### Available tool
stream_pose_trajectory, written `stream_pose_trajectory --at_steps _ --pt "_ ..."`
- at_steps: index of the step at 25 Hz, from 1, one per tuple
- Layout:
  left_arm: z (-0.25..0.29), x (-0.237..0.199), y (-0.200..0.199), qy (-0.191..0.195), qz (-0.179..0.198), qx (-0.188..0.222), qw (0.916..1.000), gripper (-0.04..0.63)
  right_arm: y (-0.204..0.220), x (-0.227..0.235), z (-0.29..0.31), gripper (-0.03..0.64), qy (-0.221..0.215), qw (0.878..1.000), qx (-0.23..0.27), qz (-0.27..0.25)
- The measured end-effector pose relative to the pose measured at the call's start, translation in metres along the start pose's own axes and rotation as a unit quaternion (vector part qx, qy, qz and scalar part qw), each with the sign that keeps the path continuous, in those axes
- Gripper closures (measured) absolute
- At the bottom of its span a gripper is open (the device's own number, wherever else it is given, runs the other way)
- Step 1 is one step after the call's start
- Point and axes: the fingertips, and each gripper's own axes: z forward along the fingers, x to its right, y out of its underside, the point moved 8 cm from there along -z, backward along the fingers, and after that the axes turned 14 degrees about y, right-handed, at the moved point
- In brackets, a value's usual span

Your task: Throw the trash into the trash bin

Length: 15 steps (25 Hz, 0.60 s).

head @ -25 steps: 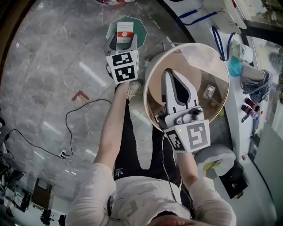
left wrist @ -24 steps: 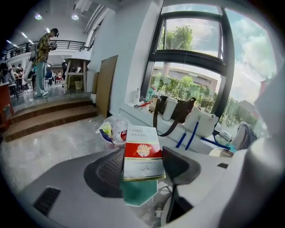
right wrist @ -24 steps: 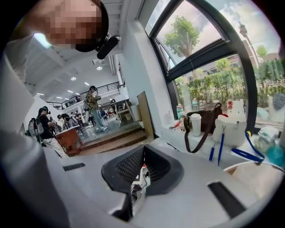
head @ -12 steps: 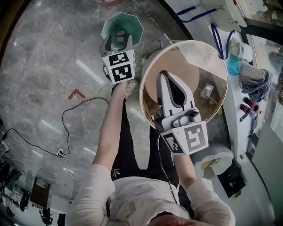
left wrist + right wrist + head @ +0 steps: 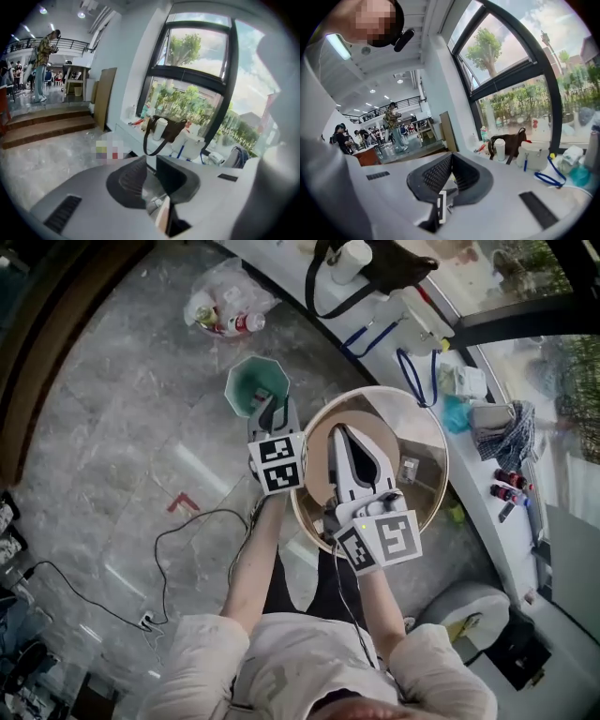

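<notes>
1. Closing on nothing, the left gripper (image 5: 278,409) shows a narrow gap between its jaws, just beside the trash bin (image 5: 242,390).
2. Right gripper (image 5: 343,431): jaws pressed together, empty, right of the trash bin.

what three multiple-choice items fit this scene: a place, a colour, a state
1. The green octagonal plastic trash bin stands: A on the grey stone floor; B on a chair; C on the window counter.
2. The round wooden table is: A blue; B tan; C black.
3. The right gripper has its jaws: A wide apart; B clamped on a bottle; C together, empty.
Key: 1 A, stone floor surrounds it; 2 B, the head view shows tan wood; 3 C, the tips meet with nothing between.
</notes>
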Motion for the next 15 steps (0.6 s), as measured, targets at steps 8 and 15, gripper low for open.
stream_pose_trajectory --at_steps 8,15 --pt "-0.086 0.177 -0.176 0.147 0.133 0.170 0.9653 0.582 -0.139 0.028 -0.077 0.603 0.075 0.991 0.114 -0.011" --pt "-0.128 0.281 -0.258 0.225 0.176 0.277 0.9174 0.581 -0.210 0.081 -0.150 0.603 0.134 0.965 0.217 -0.063"
